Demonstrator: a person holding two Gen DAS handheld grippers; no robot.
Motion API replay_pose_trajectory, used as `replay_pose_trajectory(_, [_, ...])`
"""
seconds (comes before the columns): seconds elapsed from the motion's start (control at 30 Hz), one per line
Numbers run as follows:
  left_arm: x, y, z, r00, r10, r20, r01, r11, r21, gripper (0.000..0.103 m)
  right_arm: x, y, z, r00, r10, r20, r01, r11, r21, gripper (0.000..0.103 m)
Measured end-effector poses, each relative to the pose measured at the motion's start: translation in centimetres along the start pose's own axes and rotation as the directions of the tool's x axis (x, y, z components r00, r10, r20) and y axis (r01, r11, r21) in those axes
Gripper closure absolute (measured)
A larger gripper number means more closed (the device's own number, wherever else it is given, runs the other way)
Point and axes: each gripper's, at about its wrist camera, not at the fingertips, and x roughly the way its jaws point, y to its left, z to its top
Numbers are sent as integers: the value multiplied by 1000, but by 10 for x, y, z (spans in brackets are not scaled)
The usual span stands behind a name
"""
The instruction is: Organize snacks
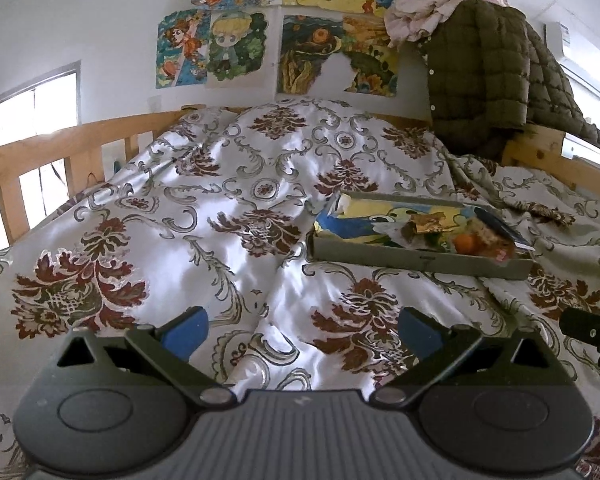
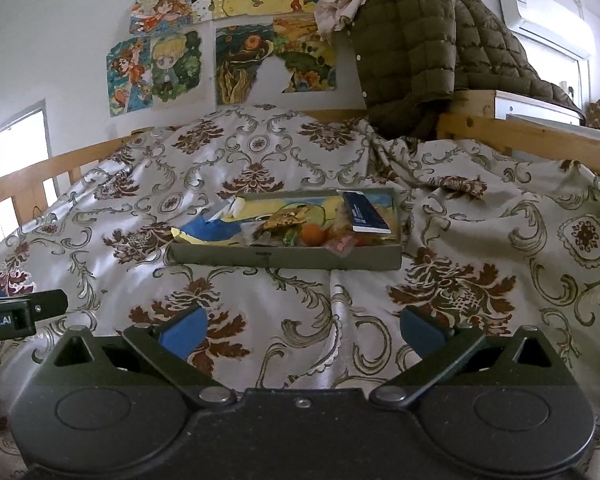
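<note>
Snacks (image 2: 300, 226) already piled in the shallow tray (image 2: 284, 258), dead ahead of the right gripper (image 2: 302, 330) and up to the right of the left gripper (image 1: 302, 330). Both wide apart, holding nothing, hovering over the bedspread (image 1: 236, 184). Looks mostly gathered; sorting inside probably left, can't tell really.

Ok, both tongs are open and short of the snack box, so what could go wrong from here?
The tray sits on soft, rumpled bedding; pressing its rim could tip it. The snacks are heaped at its right end, so grabbing the orange may drag wrappers along. The dark blue packet leans over the pile and could slide off.
</note>
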Motion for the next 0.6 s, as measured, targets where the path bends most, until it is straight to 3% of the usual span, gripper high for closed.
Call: replay_pose_trajectory(0.6, [2,2,-1,1000,8,-8,-9,1000,-19,0,6,-2,-4,1000,2,-18,-2,1000,10,1])
